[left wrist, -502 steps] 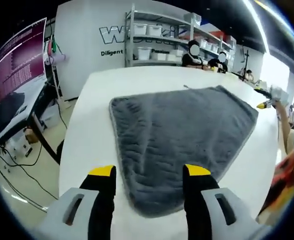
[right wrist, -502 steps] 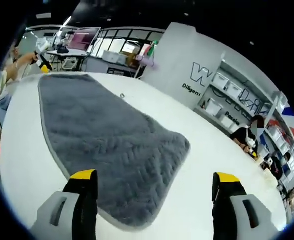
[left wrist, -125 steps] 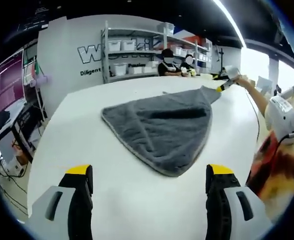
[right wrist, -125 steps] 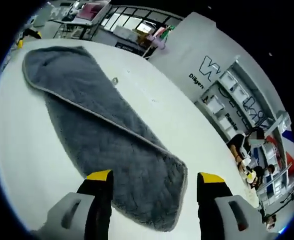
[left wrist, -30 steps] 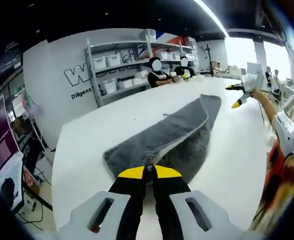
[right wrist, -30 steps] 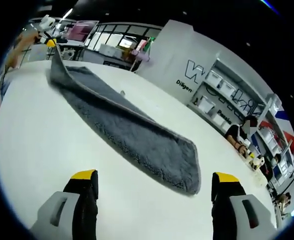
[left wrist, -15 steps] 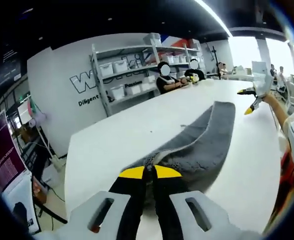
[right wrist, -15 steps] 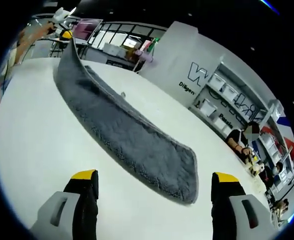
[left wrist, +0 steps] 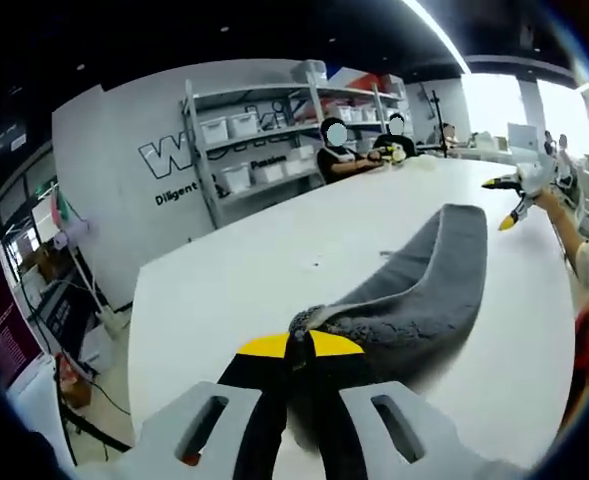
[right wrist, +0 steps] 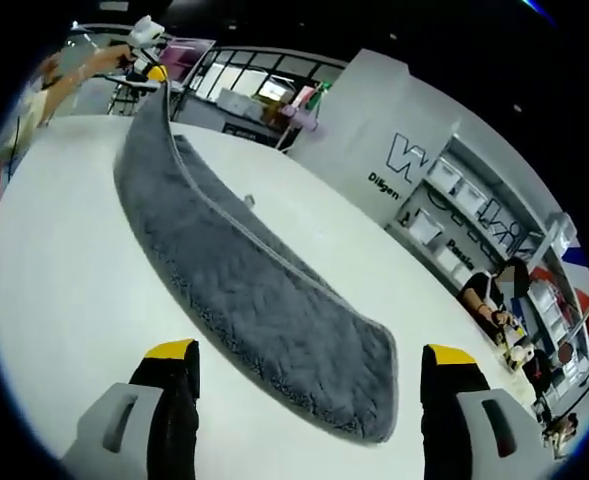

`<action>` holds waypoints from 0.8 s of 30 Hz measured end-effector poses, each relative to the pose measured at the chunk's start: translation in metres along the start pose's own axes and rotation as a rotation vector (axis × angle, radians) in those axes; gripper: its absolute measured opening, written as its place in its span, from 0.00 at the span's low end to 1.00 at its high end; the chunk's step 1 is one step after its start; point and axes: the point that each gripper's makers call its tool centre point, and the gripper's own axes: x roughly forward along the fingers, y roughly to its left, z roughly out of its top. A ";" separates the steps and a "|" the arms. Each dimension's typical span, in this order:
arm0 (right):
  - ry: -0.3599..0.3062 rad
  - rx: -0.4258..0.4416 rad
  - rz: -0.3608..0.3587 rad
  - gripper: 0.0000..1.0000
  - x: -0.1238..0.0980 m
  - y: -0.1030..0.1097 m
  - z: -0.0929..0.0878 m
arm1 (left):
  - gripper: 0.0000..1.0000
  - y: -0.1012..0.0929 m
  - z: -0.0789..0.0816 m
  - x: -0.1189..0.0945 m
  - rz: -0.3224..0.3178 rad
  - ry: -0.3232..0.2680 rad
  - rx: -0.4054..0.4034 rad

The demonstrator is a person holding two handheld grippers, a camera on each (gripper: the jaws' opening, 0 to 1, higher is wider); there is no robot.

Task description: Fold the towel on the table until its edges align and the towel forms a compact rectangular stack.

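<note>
Left tool (left wrist: 292, 345): yellow-tipped jaws pressed together, pinching the near end of the towel (left wrist: 414, 290). The pinched end is bunched at the tips and raised off the desk (left wrist: 234, 285).

Right tool (right wrist: 309, 355): jaws spread wide, holding nothing, tips apart on either side of the towel's (right wrist: 244, 300) rounded near end, which lies flat on the desk (right wrist: 64, 300) just ahead of them. In the left tool's view the right tool (left wrist: 509, 195) shows far off at the right, in a person's hand, beyond the towel's other end.

Towel: grey, plush, with a pale hem; folded into a long narrow band. In the right tool's view it runs from the near end away to the upper left, where the far end rises off the desk toward the left tool (right wrist: 144, 55). In the left tool's view the band sags from the pinch and runs to the right along the desk.

Desk: white, broad, bare around the towel.

Surroundings: a grey wall with large white lettering (left wrist: 169, 160); metal shelving with white bins (left wrist: 244, 130); two seated people (left wrist: 339, 155) at the desk's far side.
</note>
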 end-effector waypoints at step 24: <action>0.053 -0.014 -0.014 0.93 0.002 0.004 -0.012 | 0.05 0.026 -0.077 0.111 -0.041 0.270 -0.109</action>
